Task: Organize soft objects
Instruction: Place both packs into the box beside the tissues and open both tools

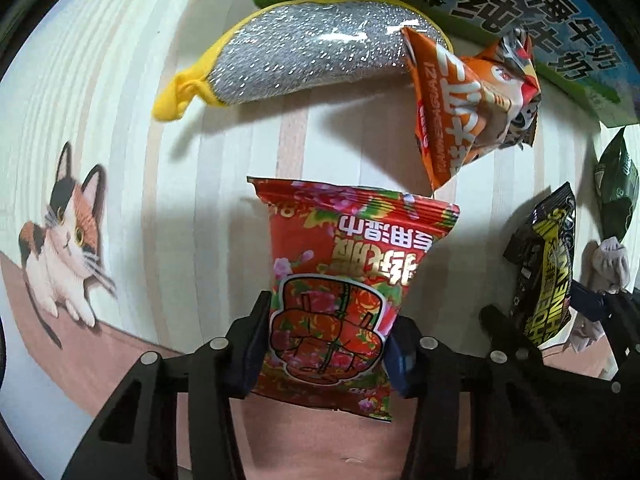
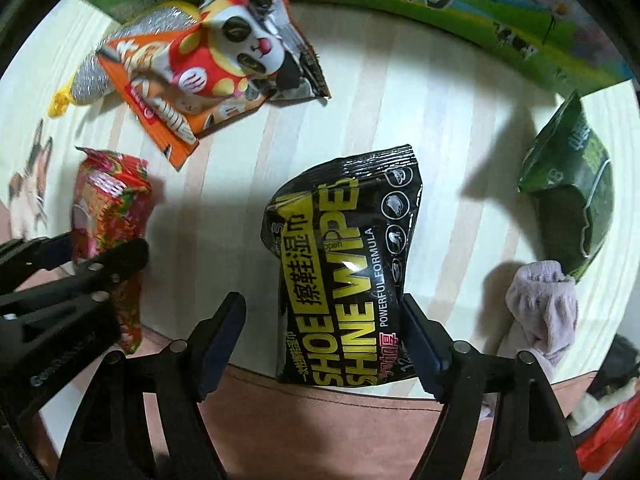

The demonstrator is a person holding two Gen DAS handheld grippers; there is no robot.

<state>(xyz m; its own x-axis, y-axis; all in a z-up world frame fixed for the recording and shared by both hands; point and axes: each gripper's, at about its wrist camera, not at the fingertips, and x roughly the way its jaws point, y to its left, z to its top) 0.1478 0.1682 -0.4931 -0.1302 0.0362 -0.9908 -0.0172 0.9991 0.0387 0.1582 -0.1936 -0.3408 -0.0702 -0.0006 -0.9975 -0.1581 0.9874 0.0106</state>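
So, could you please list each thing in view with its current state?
left gripper: shut on the red floral packet
red floral packet: gripped
right gripper: open, straddling the black shoe wipes pack
black shoe wipes pack: between the fingers, left finger clear of it
orange snack bag: lying crumpled, overlapping the silver scrubber
silver scrubber: lying on table
green packet: lying free
lilac sock: bunched up

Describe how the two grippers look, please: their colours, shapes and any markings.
Both are alike. The left gripper and the right gripper each have two black plastic fingers with triangular cut-outs, round silver pins at the joints and dark blue pads on the inner faces. In the right wrist view, the left gripper's body bears faint grey lettering, too blurred to read. No cables, sleeves or hands show.
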